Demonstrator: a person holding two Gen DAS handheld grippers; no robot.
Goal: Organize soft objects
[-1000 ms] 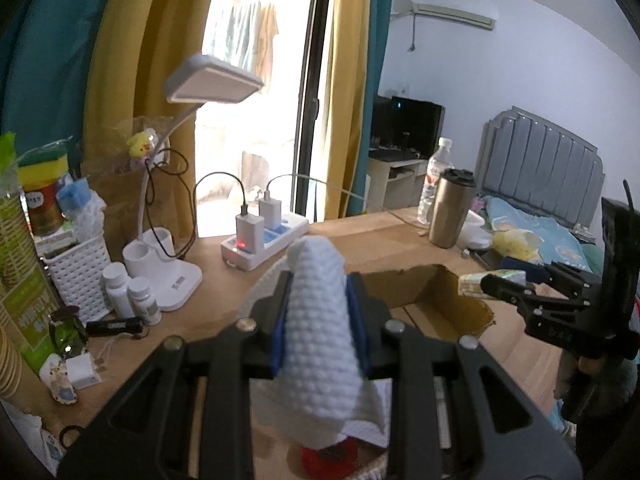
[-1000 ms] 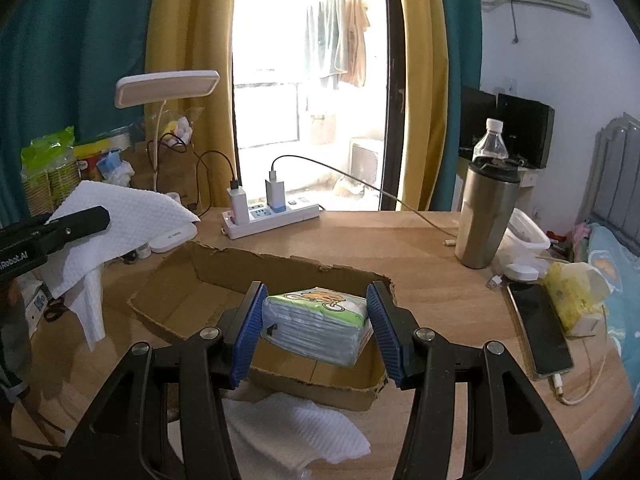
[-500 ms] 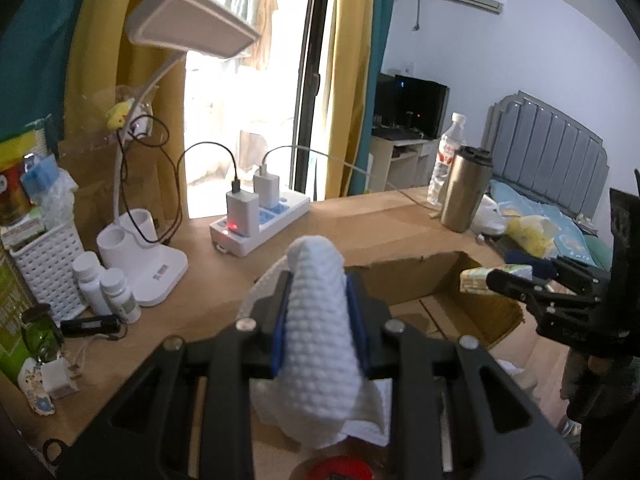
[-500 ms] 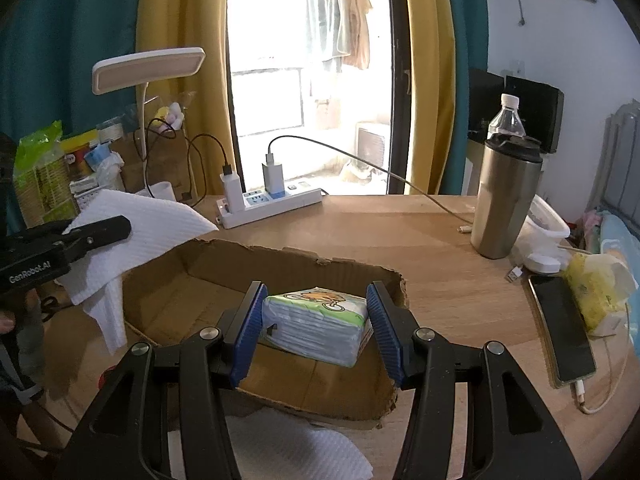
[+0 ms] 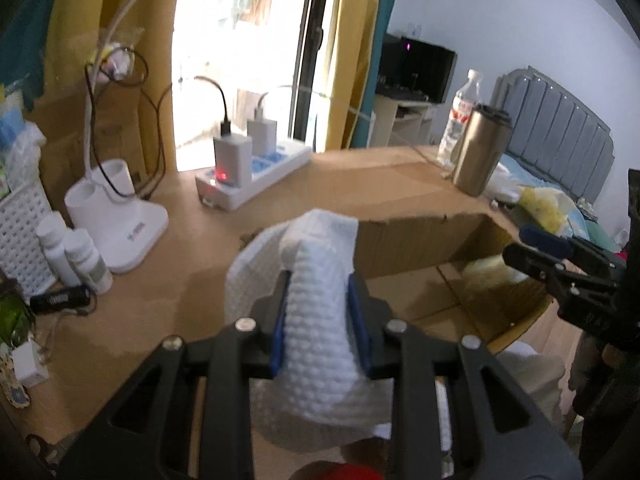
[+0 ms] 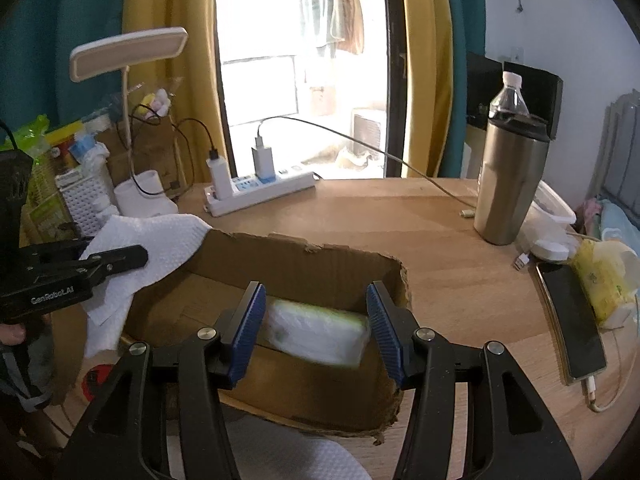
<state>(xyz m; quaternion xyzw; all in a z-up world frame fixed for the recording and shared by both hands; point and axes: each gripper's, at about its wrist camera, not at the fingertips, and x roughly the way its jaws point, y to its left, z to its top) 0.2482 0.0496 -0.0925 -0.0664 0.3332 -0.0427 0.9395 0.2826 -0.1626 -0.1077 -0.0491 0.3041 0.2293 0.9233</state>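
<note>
My left gripper (image 5: 318,312) is shut on a white textured cloth (image 5: 316,300) and holds it at the left end of the open cardboard box (image 5: 416,248). It also shows at the left of the right wrist view (image 6: 120,258) with the cloth (image 6: 152,240) draped over the box's left wall. My right gripper (image 6: 316,328) is open above the box (image 6: 304,264). A green and white tissue pack (image 6: 318,336), blurred, is falling between its jaws into the box. The right gripper shows at the right of the left wrist view (image 5: 540,250).
A steel tumbler (image 6: 510,184), water bottle (image 6: 510,94), phone (image 6: 572,320) and yellow tissue pack (image 6: 602,276) stand right. A power strip (image 6: 256,190), lamp base (image 5: 116,216) and small bottles (image 5: 76,256) stand behind and left. Another white cloth (image 6: 280,456) lies before the box.
My right gripper has opened and let go of the tissue pack, which drops into the box. My left gripper has moved forward and lower with the cloth, toward the box.
</note>
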